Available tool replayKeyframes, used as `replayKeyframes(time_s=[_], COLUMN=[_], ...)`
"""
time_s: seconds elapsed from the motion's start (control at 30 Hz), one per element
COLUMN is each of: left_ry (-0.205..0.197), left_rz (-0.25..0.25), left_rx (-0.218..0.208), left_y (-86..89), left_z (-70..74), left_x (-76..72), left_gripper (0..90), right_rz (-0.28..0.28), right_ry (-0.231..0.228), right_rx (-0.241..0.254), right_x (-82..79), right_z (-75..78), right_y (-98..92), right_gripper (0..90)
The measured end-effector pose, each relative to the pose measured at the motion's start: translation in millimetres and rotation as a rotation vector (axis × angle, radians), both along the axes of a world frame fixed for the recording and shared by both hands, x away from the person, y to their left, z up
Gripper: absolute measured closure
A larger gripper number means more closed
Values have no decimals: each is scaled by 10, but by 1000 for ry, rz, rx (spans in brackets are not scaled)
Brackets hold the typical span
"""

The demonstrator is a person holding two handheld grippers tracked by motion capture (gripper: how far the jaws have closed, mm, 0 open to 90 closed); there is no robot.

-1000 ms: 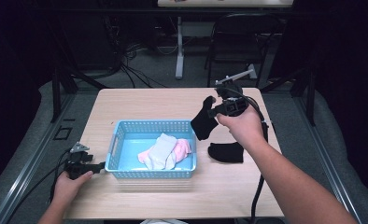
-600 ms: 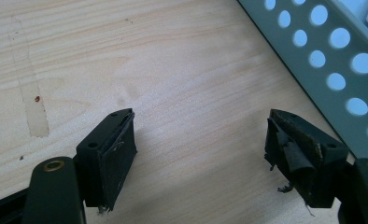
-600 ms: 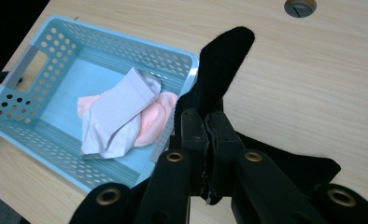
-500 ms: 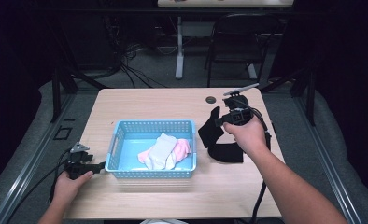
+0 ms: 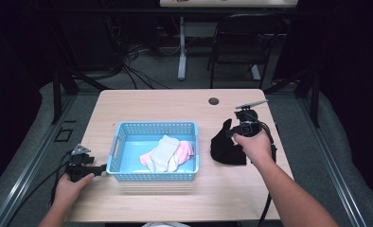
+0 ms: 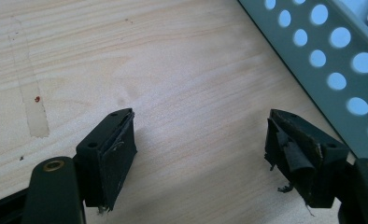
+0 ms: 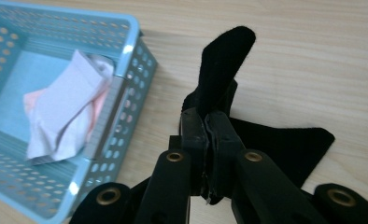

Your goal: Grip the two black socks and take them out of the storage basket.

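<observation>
My right gripper (image 5: 232,133) is shut on a black sock (image 7: 224,60), whose free end sticks up beyond the jaws. It hangs low over a second black sock (image 7: 285,144) that lies flat on the table right of the blue basket (image 5: 154,126). In the high view the two form one dark heap of black socks (image 5: 225,150). A white sock (image 5: 161,151) and a pink sock (image 5: 187,150) lie inside the basket. At the basket's left side my left gripper (image 5: 101,169) rests on the table, open, with bare wood between its jaws (image 6: 198,126).
The wooden table (image 5: 151,106) has a round cable hole (image 5: 214,101) near its far edge. The basket's perforated wall (image 6: 331,60) runs close to the left gripper's right jaw. A chair (image 5: 244,42) and cables stand on the floor behind the table.
My right gripper has come down and toward the near side with the black sock, which now touches the sock on the table. The left hand has stayed put.
</observation>
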State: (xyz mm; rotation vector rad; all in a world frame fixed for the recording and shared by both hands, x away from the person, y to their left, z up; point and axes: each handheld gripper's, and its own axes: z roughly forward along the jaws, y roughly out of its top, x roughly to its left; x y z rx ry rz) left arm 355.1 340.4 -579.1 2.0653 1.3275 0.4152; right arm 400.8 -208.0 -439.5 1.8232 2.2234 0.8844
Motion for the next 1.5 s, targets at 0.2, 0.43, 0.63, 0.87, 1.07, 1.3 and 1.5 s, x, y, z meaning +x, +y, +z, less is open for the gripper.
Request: replayKeyframes(time_s=[0.2,0.43,0.63,0.87,1.07,1.3,1.5], left_ry=[-2,-3,-4,-3,-4,-4,-3], left_rz=[-2,-2,-2,-2,-1,-1,-1], left_rx=[3,4,4,6,5,5,5], left_y=[0,-1,-2,-4,-5,-5,-6], left_z=[-1,-2,-3,-2,-3,-3,-3], left_x=[2,2,2,1,-1,-1,-1], left_gripper=[243,243,243,243,243,243,243], right_rz=[-39,-82,-119,-132,-118,-116,-98], right_ry=[18,42,53,38,25,-8,-27], right_rx=[2,-1,16,19,-17,-19,-28], right_x=[-6,-7,9,-2,-41,-152,-247], right_z=[-192,-441,-609,-643,-615,-528,-482], right_y=[-146,-277,-384,-441,-422,-440,-442], right_gripper=[870,867,861,764,562,516,502])
